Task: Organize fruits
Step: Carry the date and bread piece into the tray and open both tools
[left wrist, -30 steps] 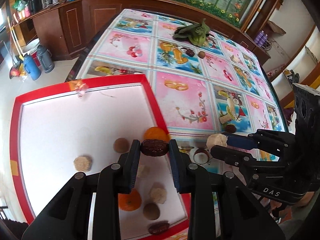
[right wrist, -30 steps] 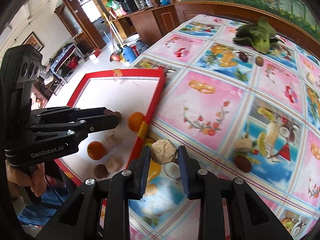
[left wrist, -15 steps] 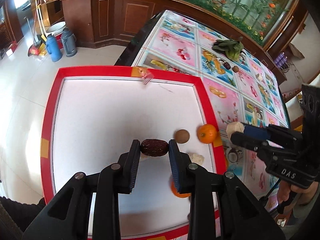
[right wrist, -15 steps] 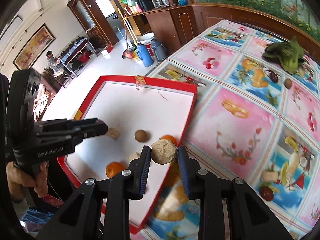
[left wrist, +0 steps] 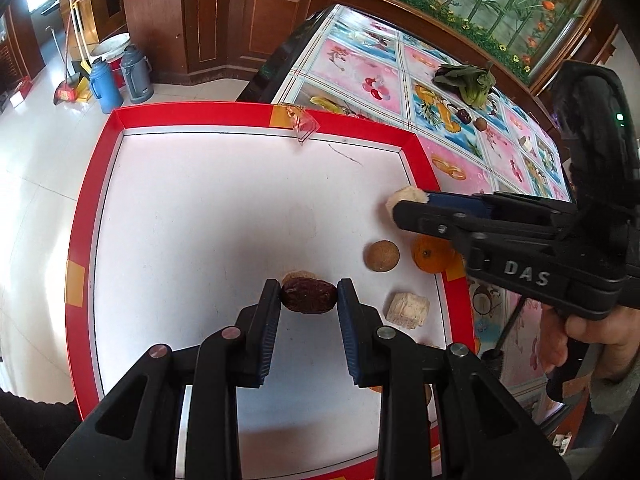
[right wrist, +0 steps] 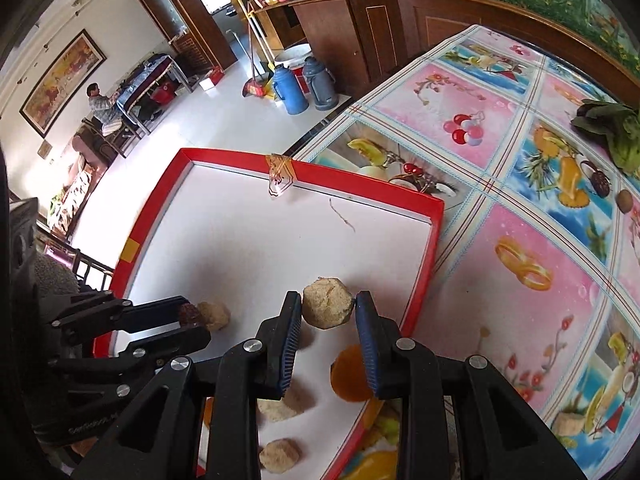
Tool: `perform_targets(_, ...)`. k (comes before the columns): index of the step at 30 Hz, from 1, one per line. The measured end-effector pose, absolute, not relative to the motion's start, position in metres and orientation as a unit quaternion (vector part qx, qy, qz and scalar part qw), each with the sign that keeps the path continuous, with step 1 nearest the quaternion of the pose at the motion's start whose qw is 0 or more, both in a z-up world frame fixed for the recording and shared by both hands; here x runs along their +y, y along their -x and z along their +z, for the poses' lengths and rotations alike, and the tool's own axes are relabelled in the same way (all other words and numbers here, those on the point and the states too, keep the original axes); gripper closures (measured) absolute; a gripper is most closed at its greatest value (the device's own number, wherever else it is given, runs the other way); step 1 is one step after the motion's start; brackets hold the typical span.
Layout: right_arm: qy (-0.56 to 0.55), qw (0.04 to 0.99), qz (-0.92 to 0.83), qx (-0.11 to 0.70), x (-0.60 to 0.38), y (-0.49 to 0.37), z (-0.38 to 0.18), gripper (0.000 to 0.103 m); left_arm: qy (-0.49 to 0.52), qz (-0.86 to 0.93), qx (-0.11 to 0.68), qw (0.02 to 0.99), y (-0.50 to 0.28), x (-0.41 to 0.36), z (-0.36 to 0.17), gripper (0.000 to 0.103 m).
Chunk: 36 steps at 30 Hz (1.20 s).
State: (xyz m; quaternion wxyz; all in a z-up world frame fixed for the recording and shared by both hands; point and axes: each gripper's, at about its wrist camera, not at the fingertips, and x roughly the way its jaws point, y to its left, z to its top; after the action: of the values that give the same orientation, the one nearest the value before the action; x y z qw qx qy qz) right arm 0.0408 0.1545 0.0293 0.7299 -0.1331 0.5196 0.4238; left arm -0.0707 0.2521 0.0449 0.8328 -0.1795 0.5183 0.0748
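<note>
My left gripper (left wrist: 309, 300) is shut on a dark red date (left wrist: 308, 295) and holds it over the white floor of the red-rimmed tray (left wrist: 192, 114), just above a tan lump (left wrist: 298, 277). My right gripper (right wrist: 328, 312) is shut on a tan crumbly lump (right wrist: 327, 307) and holds it over the tray's right side (right wrist: 420, 292). In the left wrist view the right gripper (left wrist: 394, 209) comes in from the right. In the tray lie a brown round fruit (left wrist: 381, 255), an orange (left wrist: 434, 254) and a pale chunk (left wrist: 407, 309).
The tray overhangs the table's left end. The fruit-print tablecloth (right wrist: 520, 216) carries a leafy green vegetable (left wrist: 470, 82), a small brown fruit (right wrist: 624, 201) and a tan chunk (right wrist: 568, 424). Two thermos jugs (right wrist: 304, 86) stand on the floor beyond.
Both grippers have moved left from the tablecloth to over the tray, each still holding its item. The right gripper has come closer to the left one.
</note>
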Motion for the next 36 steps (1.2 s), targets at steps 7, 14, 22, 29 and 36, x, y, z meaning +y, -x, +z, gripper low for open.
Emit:
perform_targets(7,0.143,0.725,0.416,0.530,0.161,-0.043,0.014,0.075,0.175,0.069,0.519,0.834,0.069,0.254,0.043,0.077)
perform_targets(14,0.153,0.724,0.415,0.529,0.165,-0.042,0.009,0.072,0.179,0.071,0.523,0.830,0.064,0.261,0.040,0.077)
perform_targets(22,0.142,0.734,0.417,0.517,0.155,-0.038,0.019,0.061,0.188,0.081,0.527,0.825,0.067,0.265,0.035,0.053)
perform_targets(29,0.128,0.746,0.417,0.504,0.133,-0.037,0.035,0.061,0.185,0.090,0.527,0.825,0.071,0.268,0.035,0.052)
perform_targets(36,0.096,0.757,0.410,0.499,0.095,-0.030,0.050,0.061,0.193,0.091,0.518,0.828,0.076,0.265,0.042,0.052)
